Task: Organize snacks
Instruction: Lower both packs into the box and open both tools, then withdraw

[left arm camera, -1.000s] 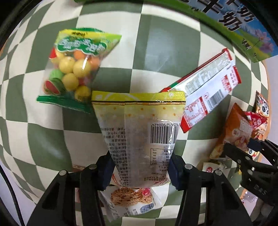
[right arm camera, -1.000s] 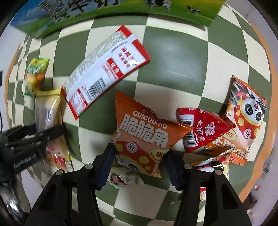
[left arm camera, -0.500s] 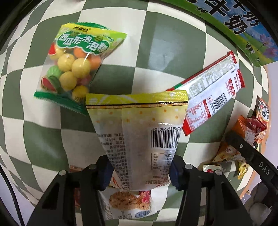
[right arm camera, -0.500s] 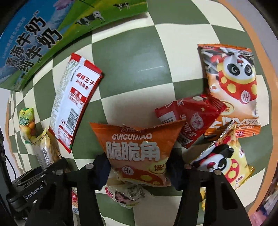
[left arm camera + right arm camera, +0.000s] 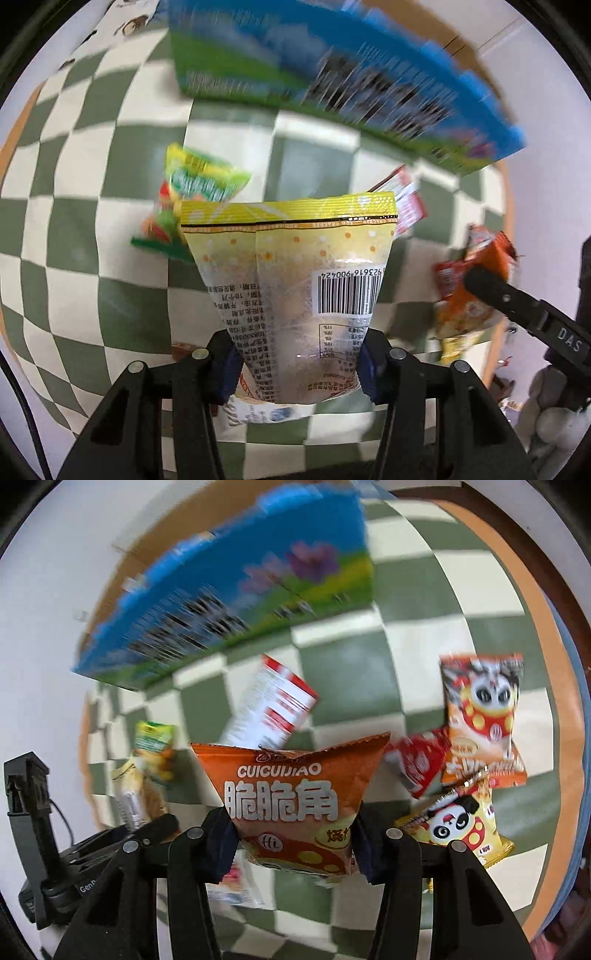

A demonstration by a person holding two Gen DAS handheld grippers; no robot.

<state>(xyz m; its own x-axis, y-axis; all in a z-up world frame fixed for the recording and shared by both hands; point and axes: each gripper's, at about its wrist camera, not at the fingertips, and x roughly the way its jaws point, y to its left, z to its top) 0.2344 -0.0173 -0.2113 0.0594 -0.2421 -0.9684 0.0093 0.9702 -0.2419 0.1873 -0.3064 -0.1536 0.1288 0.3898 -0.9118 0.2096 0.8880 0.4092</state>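
Yellow snack pouch [image 5: 295,280]: clamped in left gripper [image 5: 297,365], jaws just closing. Orange snack bag [image 5: 295,797]: clamped in right gripper [image 5: 293,843]; checkered cloth [image 5: 443,602] below.

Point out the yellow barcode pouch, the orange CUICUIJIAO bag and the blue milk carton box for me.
yellow barcode pouch [image 5: 291,258], left wrist view, upper back panel.
orange CUICUIJIAO bag [image 5: 291,775], right wrist view, printed front.
blue milk carton box [image 5: 236,579], right wrist view, blue side face.

Both wrist views are aimed steeply down at the checked cloth [image 5: 92,206] from close above; the blue box [image 5: 236,579] is shared.
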